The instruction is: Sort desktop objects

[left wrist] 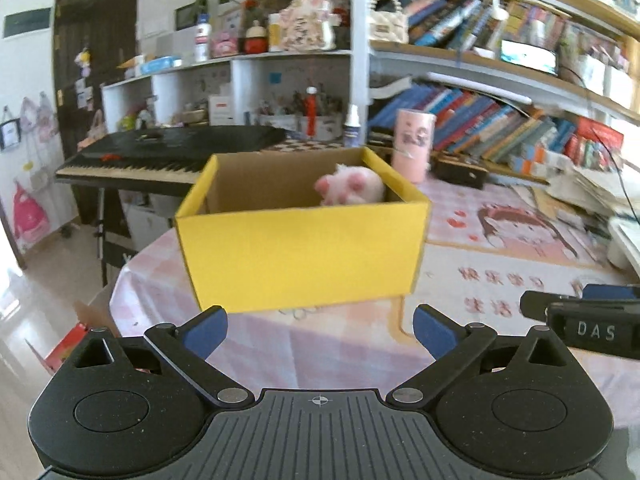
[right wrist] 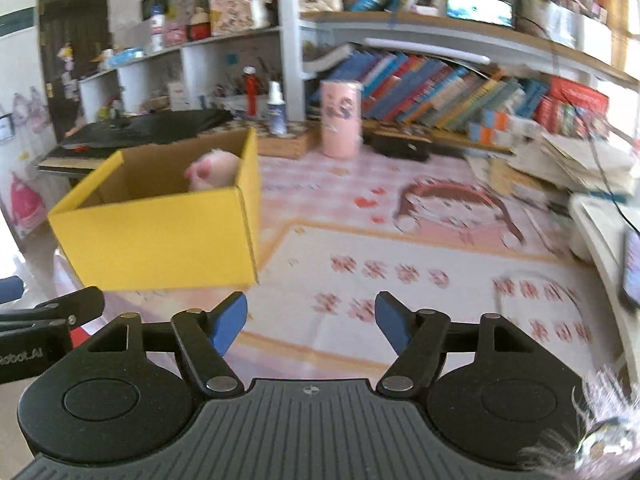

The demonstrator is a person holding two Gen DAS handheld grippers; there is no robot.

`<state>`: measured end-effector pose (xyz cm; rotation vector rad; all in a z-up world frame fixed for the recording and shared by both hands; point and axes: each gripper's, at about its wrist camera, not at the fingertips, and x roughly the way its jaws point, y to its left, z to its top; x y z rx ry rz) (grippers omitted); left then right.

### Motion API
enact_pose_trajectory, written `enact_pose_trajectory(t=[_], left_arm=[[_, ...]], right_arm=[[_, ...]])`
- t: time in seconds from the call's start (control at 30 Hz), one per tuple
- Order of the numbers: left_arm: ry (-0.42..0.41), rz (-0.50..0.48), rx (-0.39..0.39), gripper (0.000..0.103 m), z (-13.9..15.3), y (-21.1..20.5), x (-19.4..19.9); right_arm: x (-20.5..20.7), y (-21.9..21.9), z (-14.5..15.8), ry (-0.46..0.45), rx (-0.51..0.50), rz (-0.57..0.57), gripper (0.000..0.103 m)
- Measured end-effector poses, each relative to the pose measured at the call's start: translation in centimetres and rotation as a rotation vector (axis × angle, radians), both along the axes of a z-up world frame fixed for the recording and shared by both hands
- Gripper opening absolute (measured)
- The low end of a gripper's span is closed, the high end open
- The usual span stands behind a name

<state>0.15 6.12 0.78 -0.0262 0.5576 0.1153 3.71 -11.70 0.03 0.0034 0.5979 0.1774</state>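
A yellow cardboard box point(left wrist: 300, 252) stands open on the pink tablecloth point(left wrist: 500, 272). A pink plush toy point(left wrist: 352, 186) lies inside it at the right rear corner. The box point(right wrist: 160, 236) and the plush toy point(right wrist: 210, 174) also show at the left of the right wrist view. My left gripper point(left wrist: 320, 330) is open and empty, just short of the box's near wall. My right gripper point(right wrist: 310, 320) is open and empty over the printed tablecloth point(right wrist: 400, 280), to the right of the box. The right gripper's body point(left wrist: 588, 320) shows at the right edge of the left wrist view.
A pink cylindrical container point(left wrist: 414, 144) and a small spray bottle point(left wrist: 352, 126) stand behind the box. Leaning books point(left wrist: 500, 120) fill the shelves at the back. A black keyboard piano point(left wrist: 160, 152) stands beyond the table's left edge. Stacked papers point(right wrist: 560, 168) lie at right.
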Motion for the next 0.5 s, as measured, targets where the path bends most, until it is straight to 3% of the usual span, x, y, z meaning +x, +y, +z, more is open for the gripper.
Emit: enact_pose_trajectory(t=[0.23,0.5], left_arm=[[0.026,-0.037,-0.017,0.101,-0.4,-0.7,-1.1],[0.058,-0.032,0.044,0.101,-0.8,-1.9,-1.1]], right_arm=[[-2.4,-1.8,-0.4,0.007,0.004,-0.101,0.084],[-3.3,-2.9,-0.8,0.017,-0.01,-0.156,0.088]])
